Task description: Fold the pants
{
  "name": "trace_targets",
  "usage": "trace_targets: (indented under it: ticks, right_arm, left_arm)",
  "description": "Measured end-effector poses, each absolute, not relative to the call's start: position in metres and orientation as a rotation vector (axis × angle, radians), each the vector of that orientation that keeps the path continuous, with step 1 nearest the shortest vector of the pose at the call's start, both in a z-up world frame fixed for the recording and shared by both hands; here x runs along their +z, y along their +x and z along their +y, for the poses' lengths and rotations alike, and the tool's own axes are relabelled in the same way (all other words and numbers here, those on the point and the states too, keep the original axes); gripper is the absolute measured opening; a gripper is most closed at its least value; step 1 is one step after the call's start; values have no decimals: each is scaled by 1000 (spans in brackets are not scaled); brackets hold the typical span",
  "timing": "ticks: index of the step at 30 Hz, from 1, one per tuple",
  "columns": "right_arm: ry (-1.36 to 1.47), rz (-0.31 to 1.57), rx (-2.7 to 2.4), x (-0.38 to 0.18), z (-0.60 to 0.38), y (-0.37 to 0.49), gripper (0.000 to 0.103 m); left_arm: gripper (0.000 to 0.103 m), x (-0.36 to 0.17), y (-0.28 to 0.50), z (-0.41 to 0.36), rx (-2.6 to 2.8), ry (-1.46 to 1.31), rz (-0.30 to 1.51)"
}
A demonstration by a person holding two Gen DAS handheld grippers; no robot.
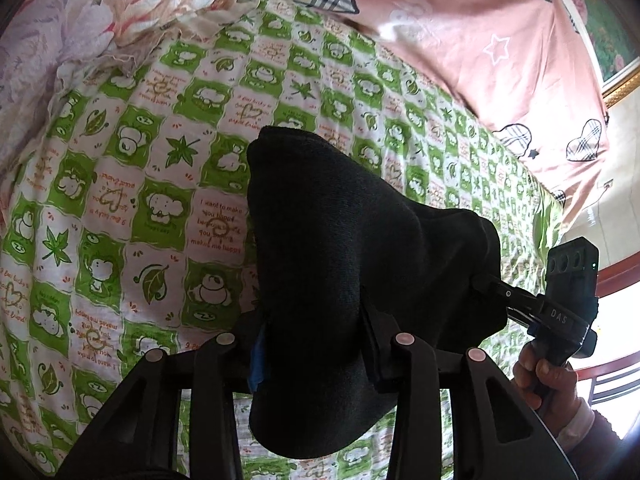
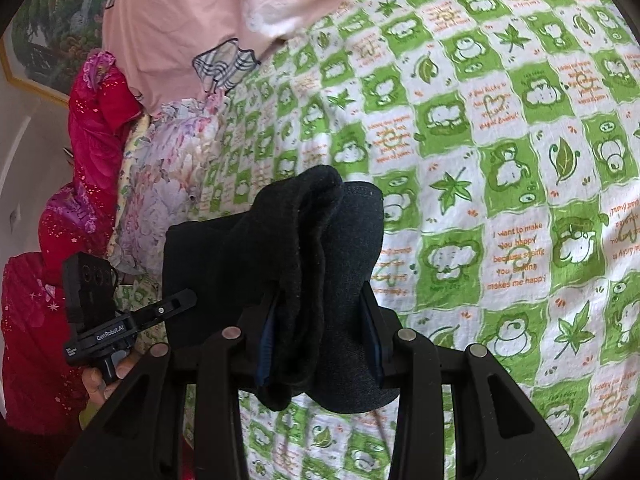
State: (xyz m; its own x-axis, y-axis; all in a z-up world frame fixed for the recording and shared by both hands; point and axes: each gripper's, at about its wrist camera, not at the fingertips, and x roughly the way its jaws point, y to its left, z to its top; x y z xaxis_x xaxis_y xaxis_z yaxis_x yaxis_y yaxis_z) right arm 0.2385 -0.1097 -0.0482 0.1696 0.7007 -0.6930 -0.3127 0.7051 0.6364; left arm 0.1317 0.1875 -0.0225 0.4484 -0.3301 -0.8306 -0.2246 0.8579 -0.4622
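The black pants (image 1: 340, 248) hang bunched between both grippers, lifted above the bed. My left gripper (image 1: 316, 344) is shut on one end of the fabric; a thick fold drapes over its fingers and hides the tips. My right gripper (image 2: 320, 340) is shut on the other end of the pants (image 2: 316, 264), with layered folds hanging down between its fingers. The right gripper shows in the left wrist view (image 1: 492, 284) at the pants' right edge. The left gripper shows in the right wrist view (image 2: 176, 302) at the pants' left edge.
A green and white patterned bedsheet (image 1: 160, 184) covers the bed below. A pink quilt (image 1: 480, 40) lies at the far side. A floral quilt (image 1: 60, 40) is bunched at one end, with a red blanket (image 2: 92, 120) beside it. A framed picture (image 2: 44, 36) hangs on the wall.
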Motion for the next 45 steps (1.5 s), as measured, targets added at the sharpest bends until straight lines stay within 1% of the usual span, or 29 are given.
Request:
trace_targets:
  ticks: [5,9,19,21,22,32,36,45]
  right_arm:
    - [411,1216,731,-57,-118,243,47]
    - [406,1221,716,-59,-122,242,56]
    - [406,1198,680,-46,-126,230,58]
    - [408,1191,675,-43,-127,227,61]
    - [409,1185,672,-41,-127,225,64]
    - [331,1123,662,-20,-122,198,73]
    - [282,1086,658,-12,-120,186,74]
    - [153,1047,691,-5,-108,162,79]
  left_arm:
    - [50,-32,136,188,-47,-562,1145]
    - [57,-36,135,191,-27,-573,1149]
    - [69,-24,115,187,40,-517,1131]
    - [72,-21,112,185,50,-511,1127]
    - [73,-19,110,184,54,-510,1126]
    - [78,-6,84,166,97,-462,1106]
    - [78,-2,71,162,125,-454,1087]
    - [79,3,51,154,153,-433,1075]
